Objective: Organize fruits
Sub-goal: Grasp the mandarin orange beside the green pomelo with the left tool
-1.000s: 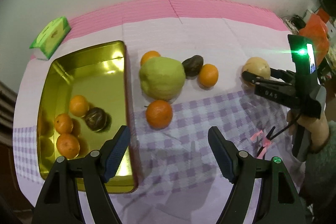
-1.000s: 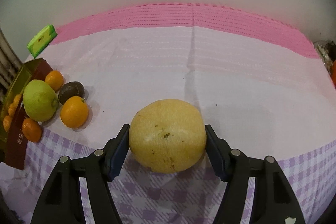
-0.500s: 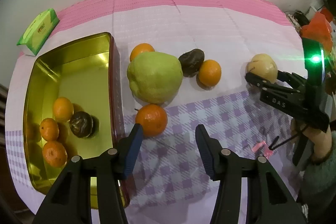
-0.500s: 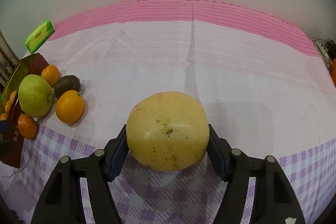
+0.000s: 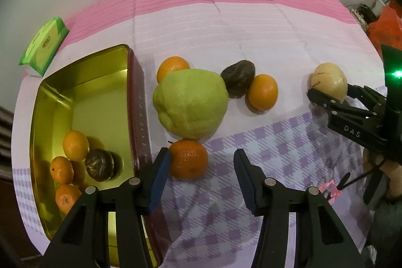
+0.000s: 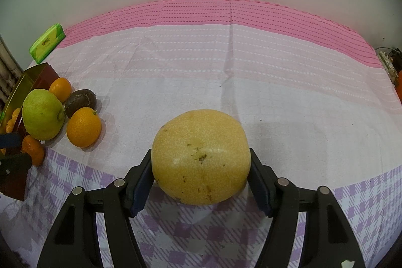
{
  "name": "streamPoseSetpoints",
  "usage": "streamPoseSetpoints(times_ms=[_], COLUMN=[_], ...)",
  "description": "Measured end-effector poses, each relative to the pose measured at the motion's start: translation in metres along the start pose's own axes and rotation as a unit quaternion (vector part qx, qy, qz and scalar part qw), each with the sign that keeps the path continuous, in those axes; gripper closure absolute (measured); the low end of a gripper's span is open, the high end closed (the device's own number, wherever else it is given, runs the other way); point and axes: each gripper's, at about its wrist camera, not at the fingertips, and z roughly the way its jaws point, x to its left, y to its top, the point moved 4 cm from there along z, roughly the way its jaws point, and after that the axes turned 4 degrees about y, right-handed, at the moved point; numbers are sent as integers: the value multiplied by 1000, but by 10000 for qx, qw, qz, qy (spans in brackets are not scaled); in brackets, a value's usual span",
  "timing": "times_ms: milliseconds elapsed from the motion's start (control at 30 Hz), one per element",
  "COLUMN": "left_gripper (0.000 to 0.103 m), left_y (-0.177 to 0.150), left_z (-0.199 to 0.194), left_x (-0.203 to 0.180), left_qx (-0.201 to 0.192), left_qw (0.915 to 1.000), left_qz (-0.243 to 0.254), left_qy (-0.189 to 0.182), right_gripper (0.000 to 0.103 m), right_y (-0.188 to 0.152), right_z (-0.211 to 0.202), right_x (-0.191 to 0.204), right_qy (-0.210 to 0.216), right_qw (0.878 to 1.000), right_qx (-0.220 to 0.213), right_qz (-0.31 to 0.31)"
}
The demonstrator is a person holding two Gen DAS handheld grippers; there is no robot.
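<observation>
Fingers (image 6: 140, 182) of the right gripper (image 6: 201, 178) are closed against both sides of a yellow pear (image 6: 201, 157) on the desk (image 6: 251, 82). Fingers (image 5: 160, 175) of the left gripper (image 5: 201, 176) are spread wide, the left one touching a tangerine (image 5: 188, 158) beside the gold tin (image 5: 100, 82).

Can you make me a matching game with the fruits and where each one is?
Things:
1. round yellow fruit
2. big green fruit
3. dark brown wrinkly fruit
4. green paper box

Places:
A. inside the gold metal tin
B. between the right gripper fingers
C. far cloth corner, beyond the tin
D. on the cloth beside the tin

Pairs: 1-B, 2-D, 3-A, 4-C
</observation>
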Motion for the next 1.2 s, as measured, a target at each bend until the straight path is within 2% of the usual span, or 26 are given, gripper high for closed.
streamPoseSetpoints(times_ms=[133, 300, 700, 867, 967, 1133, 1200], left_gripper=[50, 50, 50, 50, 51, 62, 62], left_y=[2, 1, 1, 3, 1, 4, 4], left_z=[-4, -4, 11, 18, 22, 25, 26], left_x=[-3, -4, 6, 7, 6, 10, 11], left_qx=[-55, -56, 100, 182, 187, 180, 188], left_qw=[9996, 9991, 9999, 9998, 9998, 9998, 9998], left_qz=[130, 245, 93, -12, 52, -46, -47], left_qy=[-245, -328, 1, -69, 42, 71, 56], right_gripper=[37, 37, 36, 36, 36, 36, 36], right_y=[0, 0, 0, -1, -1, -1, -1], right_z=[-1, -1, -1, 0, 0, 0, 0], right_x=[-1, 0, 0, 1, 1, 1, 1], right_qy=[4, 8, 1, -6, -8, -6, -11], right_qw=[10000, 10000, 10000, 10000, 10000, 10000, 10000], right_qx=[3, 9, 12, 12, 12, 14, 19], right_qz=[-10, -19, -20, -38, -35, -42, -40])
